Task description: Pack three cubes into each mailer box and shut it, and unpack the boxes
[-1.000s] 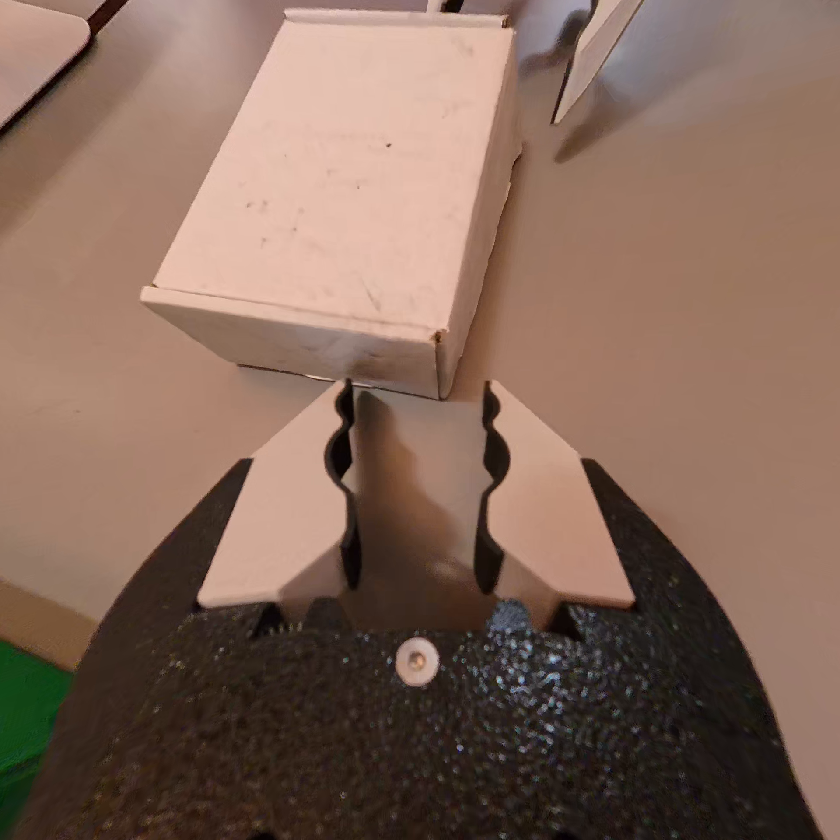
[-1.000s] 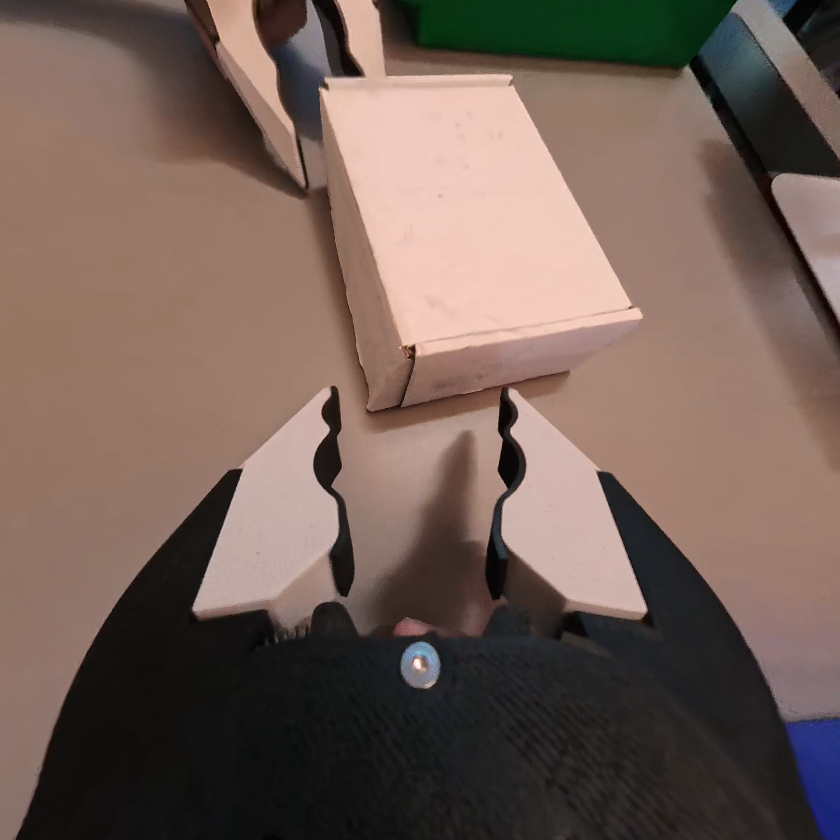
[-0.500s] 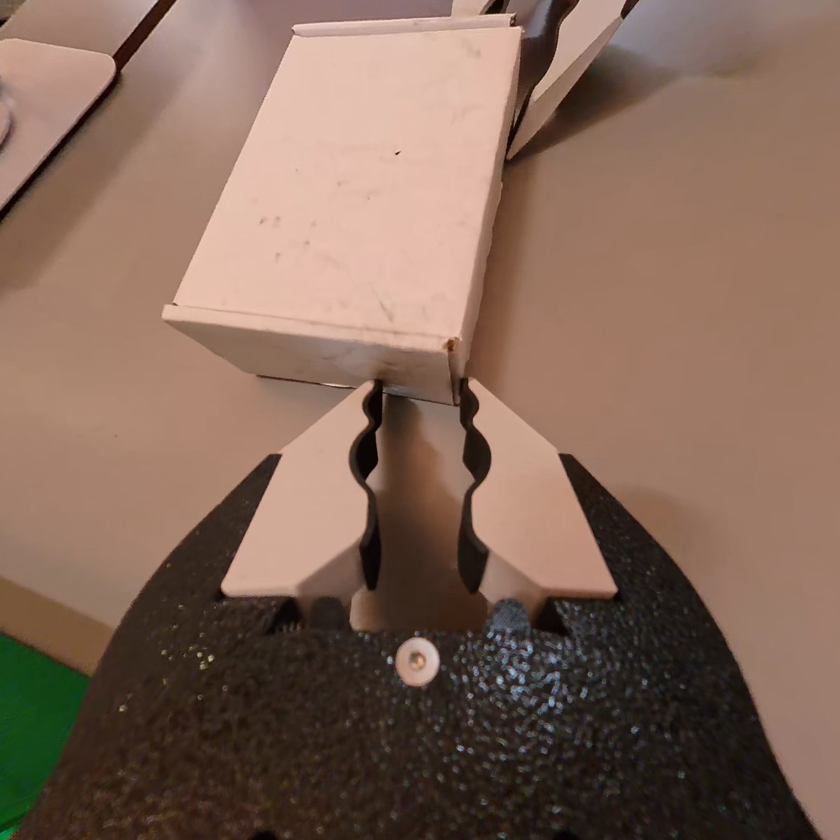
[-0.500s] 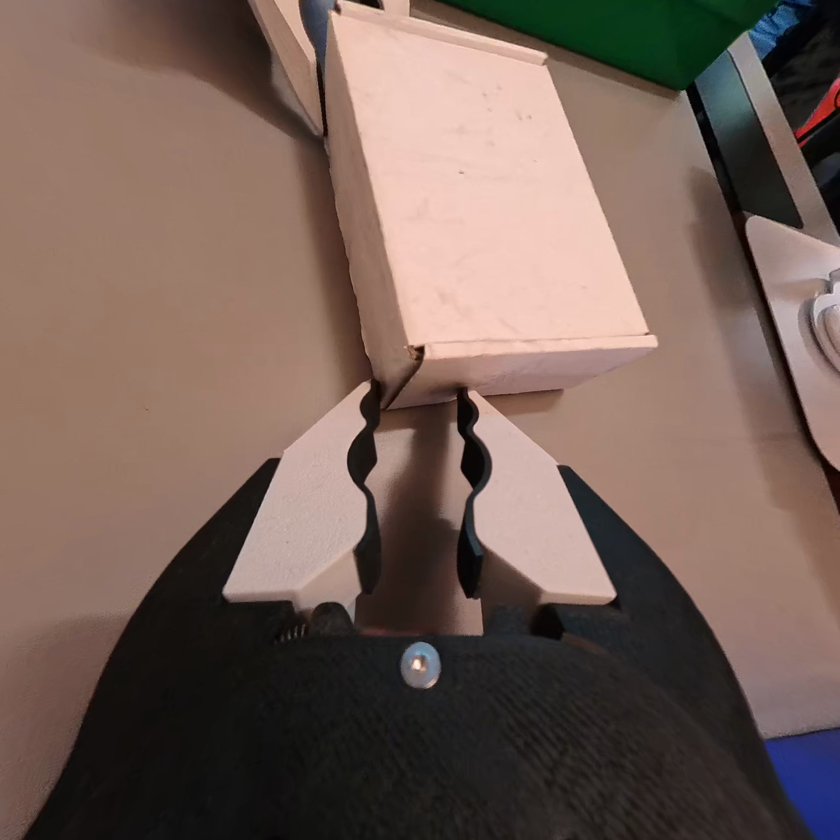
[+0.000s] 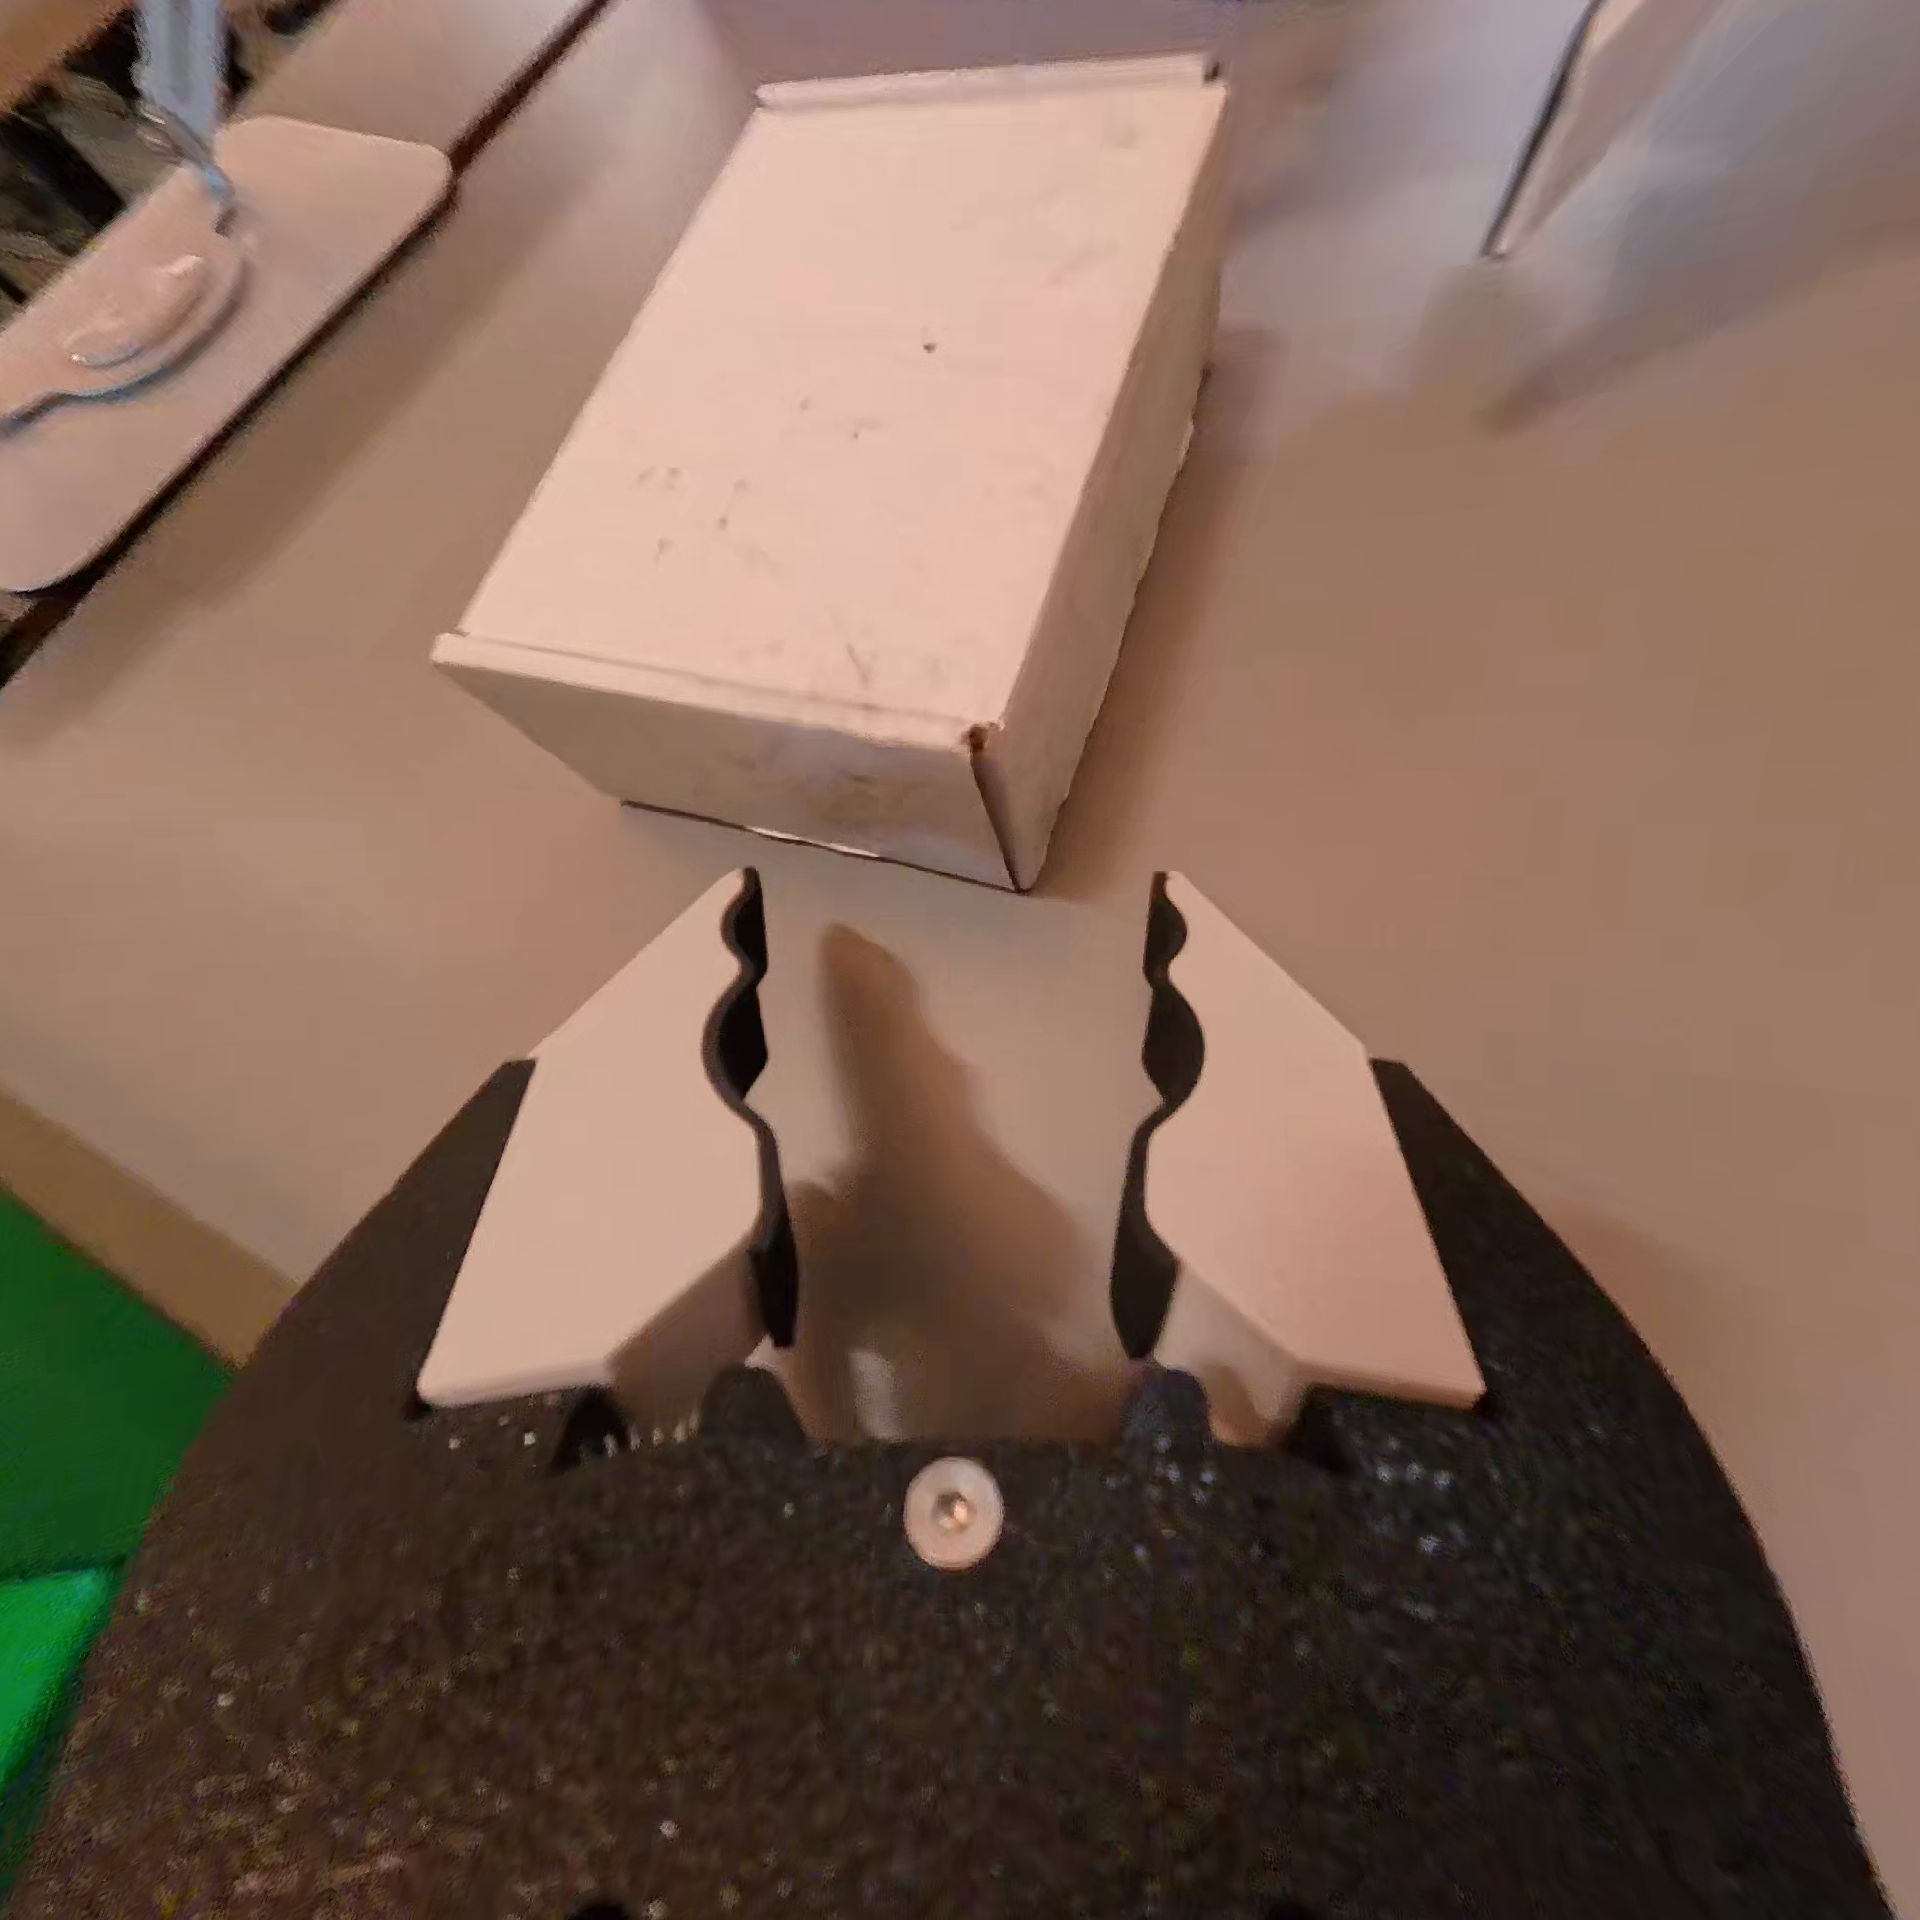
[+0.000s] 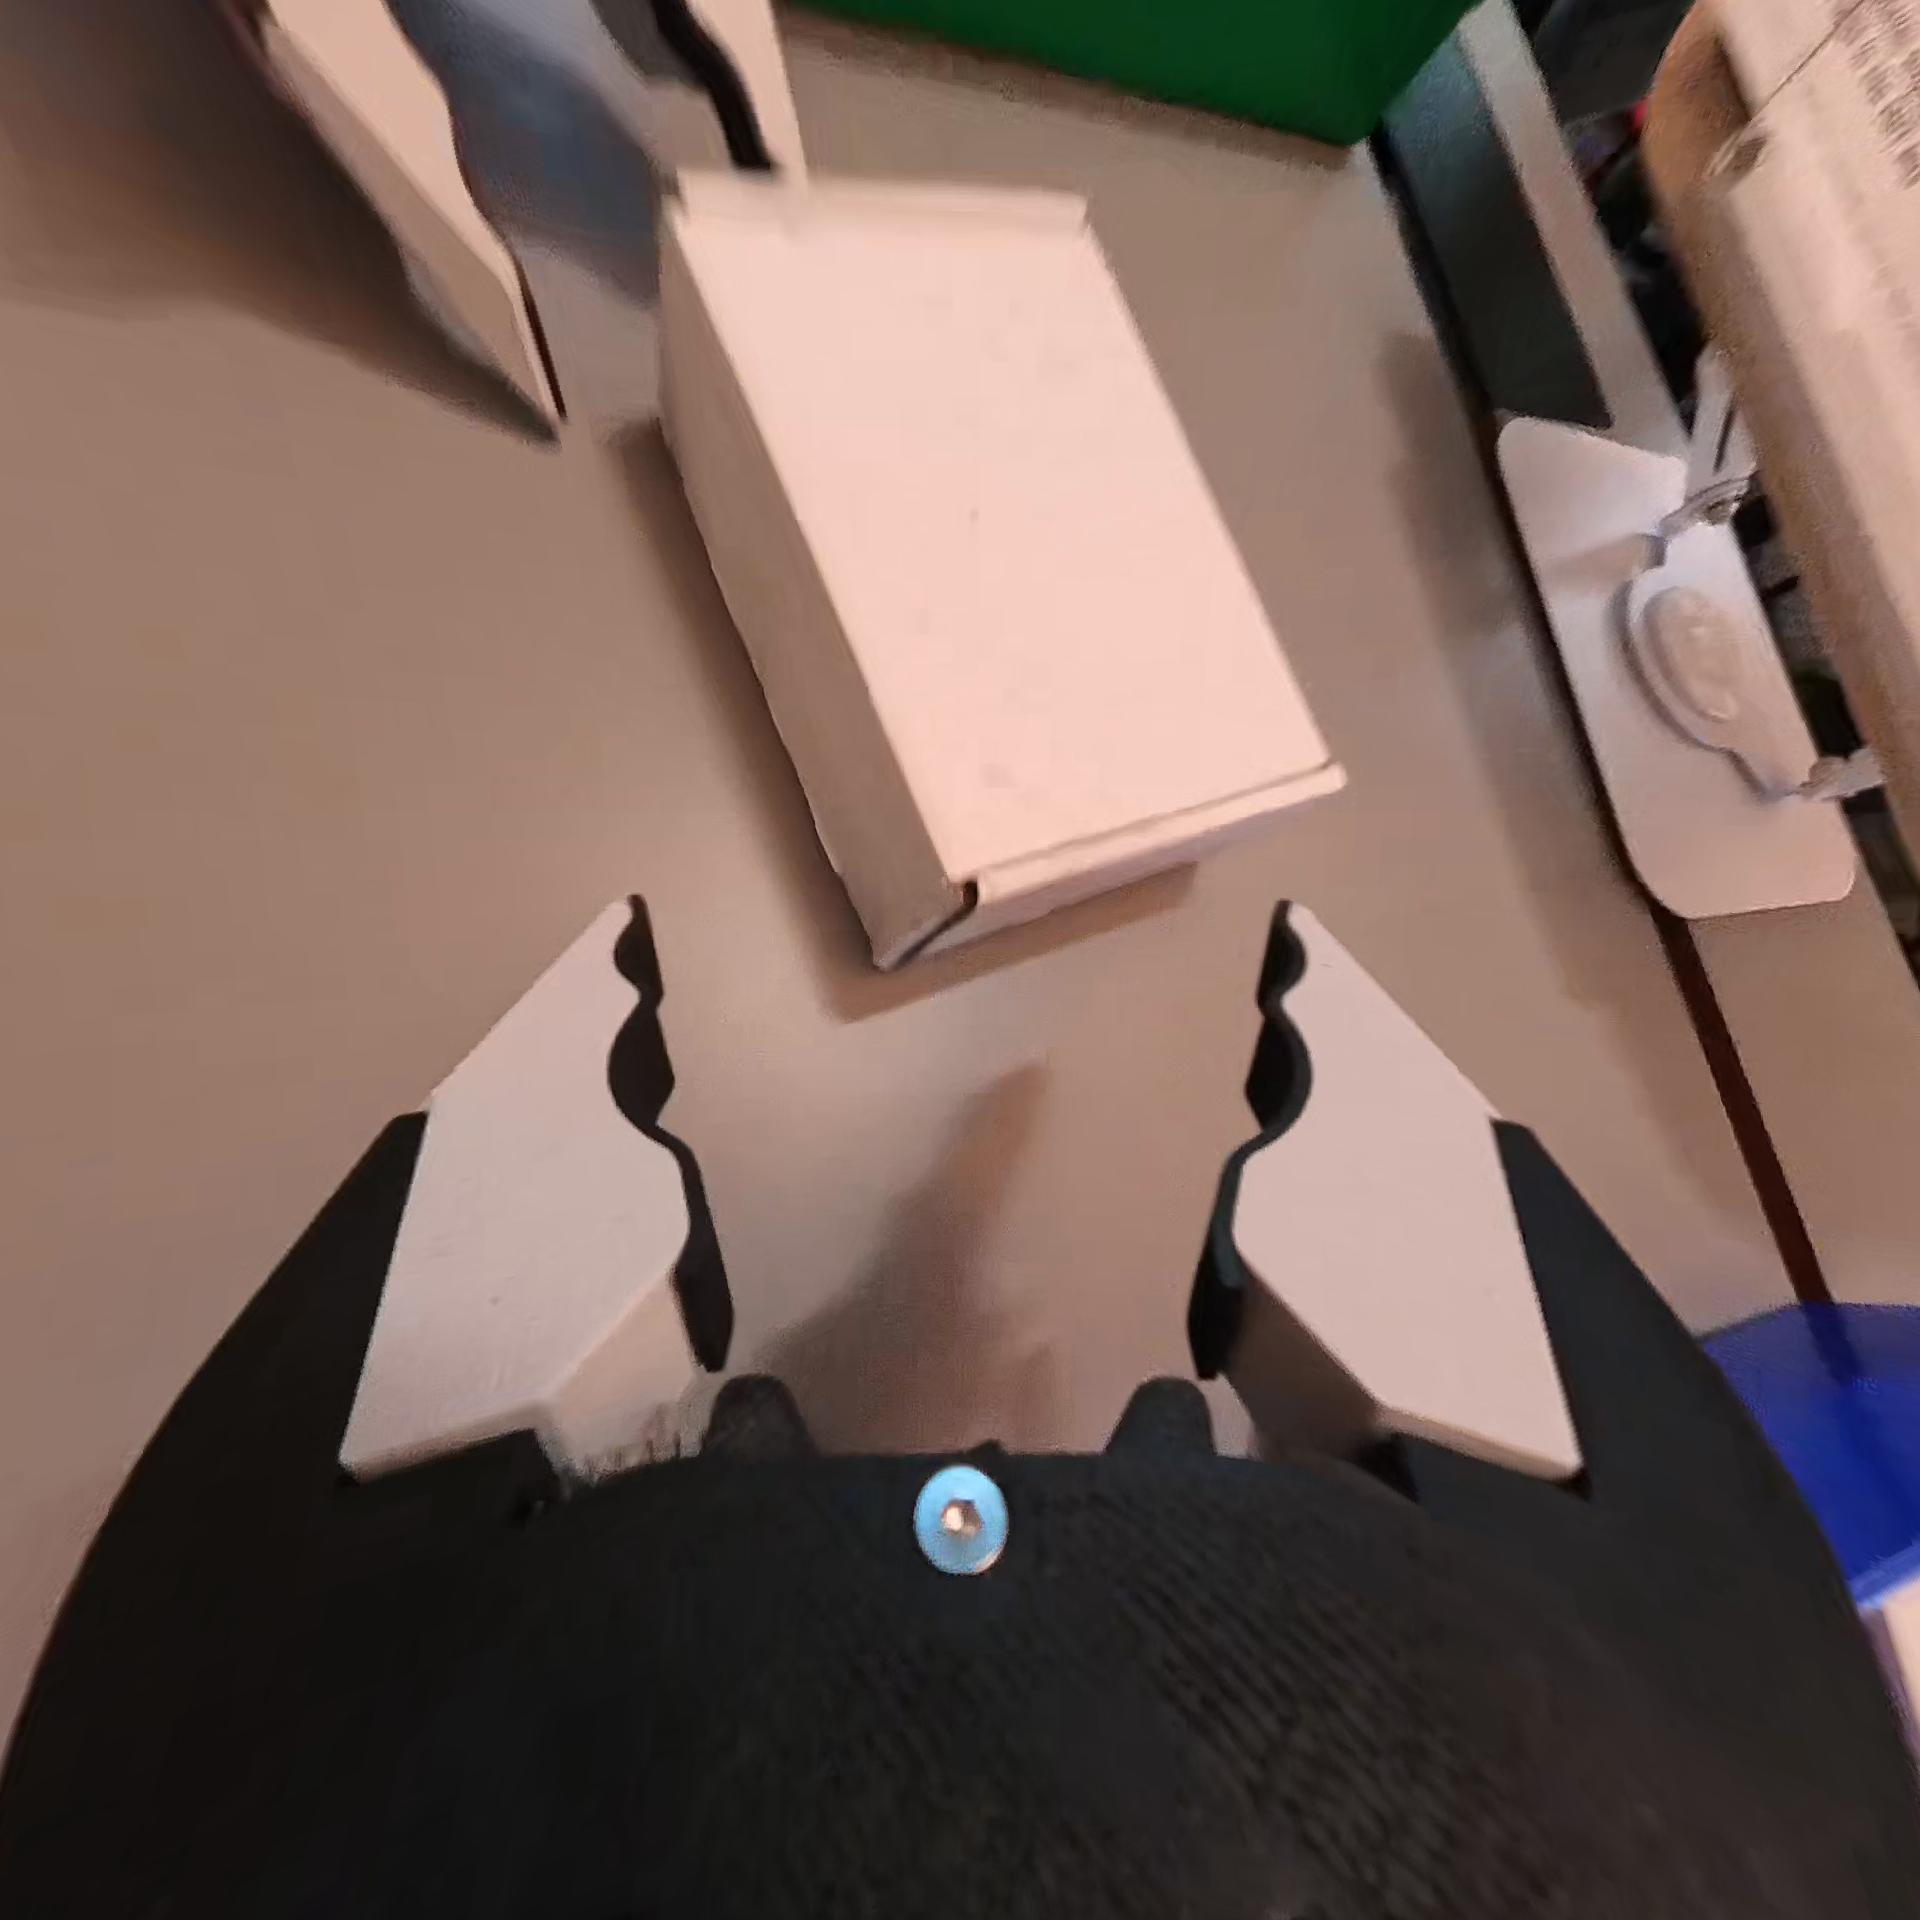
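Observation:
A shut white mailer box [image 5: 873, 478] lies flat on the beige table [image 5: 1507, 831]. My left gripper [image 5: 954, 883] is open and empty, just short of the box's near end, apart from it. In the right wrist view the same box [image 6: 987, 561] lies ahead of my right gripper [image 6: 961, 914], which is wide open and empty, a little back from the box's opposite end. The left gripper shows blurred at the far end of the box in the right wrist view [image 6: 623, 135]. No cubes are in view.
A green bin [image 6: 1122, 42] stands beyond the box in the right wrist view and shows at the lower left of the left wrist view [image 5: 62, 1455]. A white stand base with a metal clip [image 6: 1673, 665] sits at the table's edge. A blue object [image 6: 1839, 1434] is at the lower right.
Both grippers narrowed against the box's opposite end corners half a second ago, then opened wide and drew back from it. The box stays shut on the table.

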Motion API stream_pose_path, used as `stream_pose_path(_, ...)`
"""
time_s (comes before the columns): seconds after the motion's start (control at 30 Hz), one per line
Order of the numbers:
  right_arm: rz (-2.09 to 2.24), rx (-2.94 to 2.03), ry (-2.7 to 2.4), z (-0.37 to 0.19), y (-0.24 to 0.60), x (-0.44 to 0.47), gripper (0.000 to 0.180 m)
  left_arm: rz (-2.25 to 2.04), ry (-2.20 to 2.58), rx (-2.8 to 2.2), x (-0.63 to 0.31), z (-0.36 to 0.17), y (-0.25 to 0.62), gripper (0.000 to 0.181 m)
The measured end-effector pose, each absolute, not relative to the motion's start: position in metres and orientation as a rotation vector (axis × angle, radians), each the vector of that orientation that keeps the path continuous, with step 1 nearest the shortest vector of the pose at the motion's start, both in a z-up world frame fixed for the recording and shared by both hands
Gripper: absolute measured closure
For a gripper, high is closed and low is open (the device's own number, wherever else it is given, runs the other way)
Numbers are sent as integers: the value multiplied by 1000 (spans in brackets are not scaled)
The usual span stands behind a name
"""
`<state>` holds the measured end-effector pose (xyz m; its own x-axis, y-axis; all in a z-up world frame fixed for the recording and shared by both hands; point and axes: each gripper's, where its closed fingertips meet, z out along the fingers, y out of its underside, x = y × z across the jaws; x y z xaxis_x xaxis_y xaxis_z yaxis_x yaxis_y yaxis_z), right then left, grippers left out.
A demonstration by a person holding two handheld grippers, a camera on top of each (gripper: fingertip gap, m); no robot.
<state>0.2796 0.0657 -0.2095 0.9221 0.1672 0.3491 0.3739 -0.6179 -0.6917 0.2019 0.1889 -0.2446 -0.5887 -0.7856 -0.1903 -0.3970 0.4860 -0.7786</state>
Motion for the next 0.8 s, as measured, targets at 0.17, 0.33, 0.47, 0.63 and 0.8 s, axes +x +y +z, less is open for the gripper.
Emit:
stream_pose_path(0.17, -313, -2272, -511, -181, 98, 271, 56, -1086, 2012, -1111, 191, -223, 193, 103)
stream_pose_path(0.33, -285, -2421, -758, -195, 142, 280, 55, -1120, 2026, -1162, 168, -225, 179, 99)
stream_pose_path(0.47, -93, -2513, -873, -210, 166, 271, 55, -1141, 2064, -1152, 151, -227, 171, 94)
stream_pose_path(0.63, 31, -2691, -956, -233, 164, 267, 56, -1217, 2024, -1161, 147, -220, 171, 92)
stream_pose_path(0.8, 45, -2829, -990, -246, 154, 272, 51, -1232, 2047, -1180, 147, -222, 170, 91)
